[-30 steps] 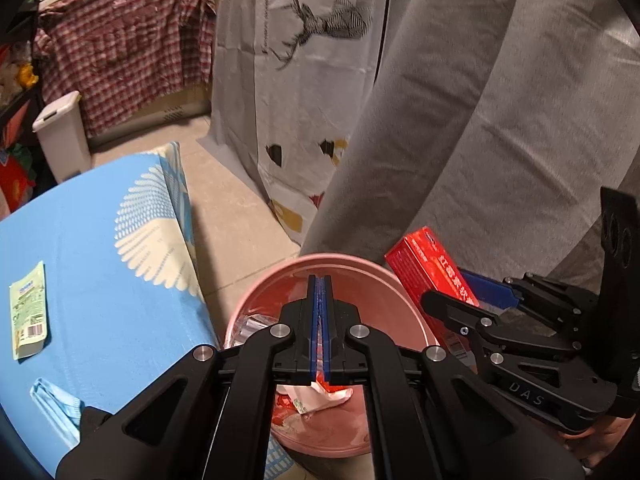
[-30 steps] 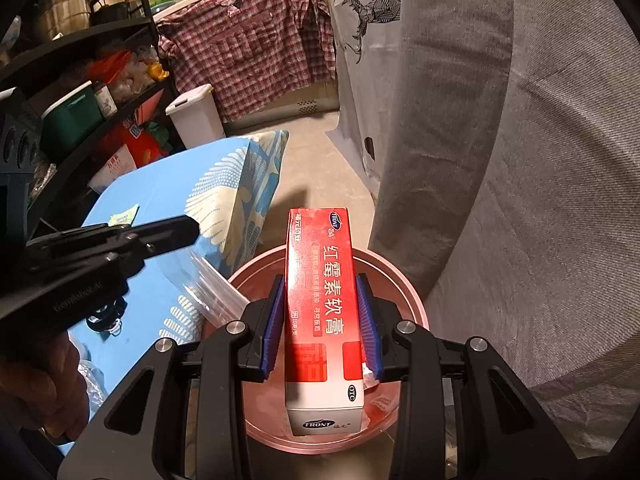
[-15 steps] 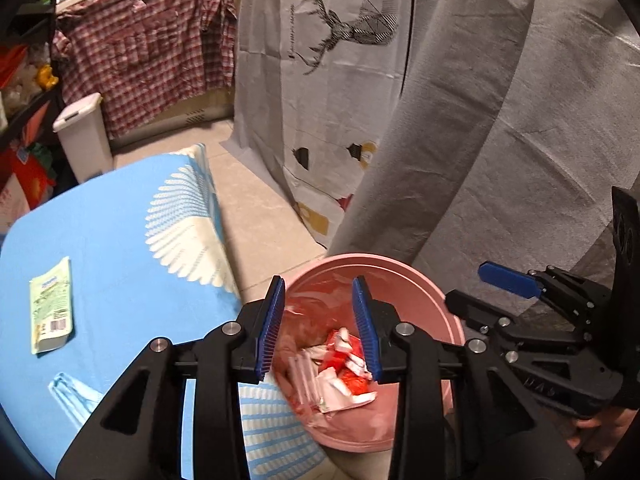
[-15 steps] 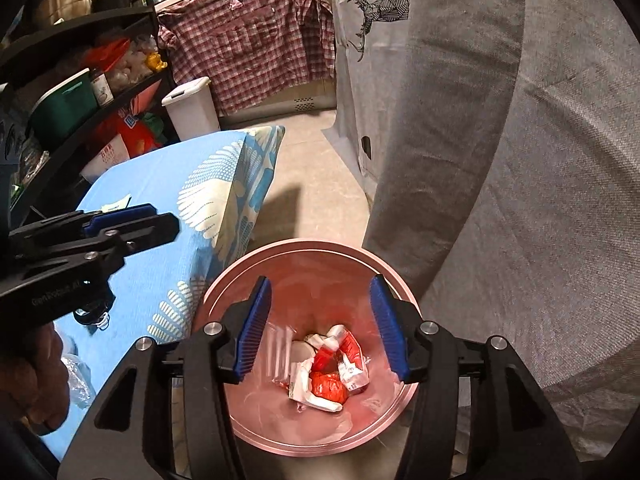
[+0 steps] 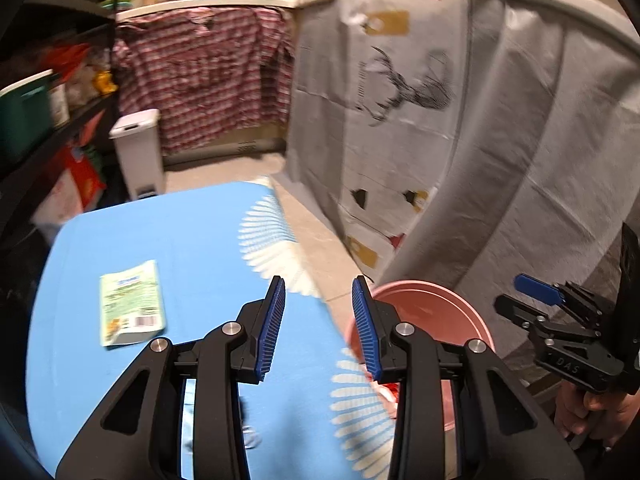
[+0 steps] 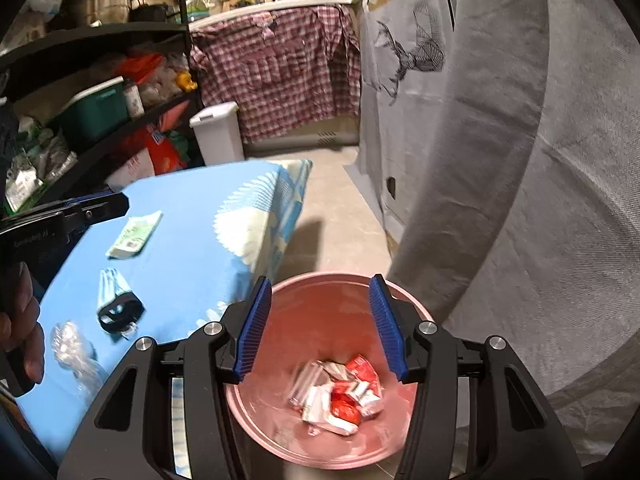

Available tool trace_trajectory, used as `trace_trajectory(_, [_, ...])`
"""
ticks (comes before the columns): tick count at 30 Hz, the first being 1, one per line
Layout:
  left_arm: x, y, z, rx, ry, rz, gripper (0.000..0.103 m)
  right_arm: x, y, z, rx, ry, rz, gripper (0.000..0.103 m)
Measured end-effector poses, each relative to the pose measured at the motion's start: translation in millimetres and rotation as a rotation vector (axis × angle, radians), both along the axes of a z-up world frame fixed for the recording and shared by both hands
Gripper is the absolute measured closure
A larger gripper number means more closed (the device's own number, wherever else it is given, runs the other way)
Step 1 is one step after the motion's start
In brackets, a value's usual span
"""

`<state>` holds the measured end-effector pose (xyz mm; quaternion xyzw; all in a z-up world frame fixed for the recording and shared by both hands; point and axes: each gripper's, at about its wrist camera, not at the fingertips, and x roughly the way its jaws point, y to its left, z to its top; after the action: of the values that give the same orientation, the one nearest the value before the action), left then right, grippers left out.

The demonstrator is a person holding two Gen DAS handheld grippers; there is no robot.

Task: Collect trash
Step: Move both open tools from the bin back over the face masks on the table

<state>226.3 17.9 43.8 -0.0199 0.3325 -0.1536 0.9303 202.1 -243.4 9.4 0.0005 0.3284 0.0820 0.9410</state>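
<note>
Left gripper (image 5: 318,320), jaws parted and empty, angled down over the blue tablecloth (image 5: 192,248); right gripper (image 6: 320,322), jaws wider and likewise empty, poised above the pink bin (image 6: 320,436), where red-and-white wrappers (image 6: 340,392) lie. Judged step: between deposits, reaching for more trash. The next move calls for carrying the left gripper to the green packet (image 5: 132,308) lying flat beyond its tips, with a low, shallow pinch at an edge.

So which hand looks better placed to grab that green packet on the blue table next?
Probably the left gripper: open and empty, it points over the table toward the green packet. The right gripper hangs over the pink bin.
</note>
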Motion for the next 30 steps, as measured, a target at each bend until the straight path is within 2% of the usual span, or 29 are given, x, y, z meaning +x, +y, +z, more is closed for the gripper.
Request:
trace_trajectory(8, [-5,69,13,0.006,-0.040,0.114,0.069,-3,22,4,0.028,-0.019,0.035,0.071])
trace_trajectory(17, [-13,134,12,0.023,-0.039,0.222,0.070,-6,70,7,0.026,-0.050,0.141,0.071])
trace_trajectory(30, [-36,194,17,0.009,-0.052,0.316,0.070,-6,154,-15,0.061,-0.006,0.311,0.071])
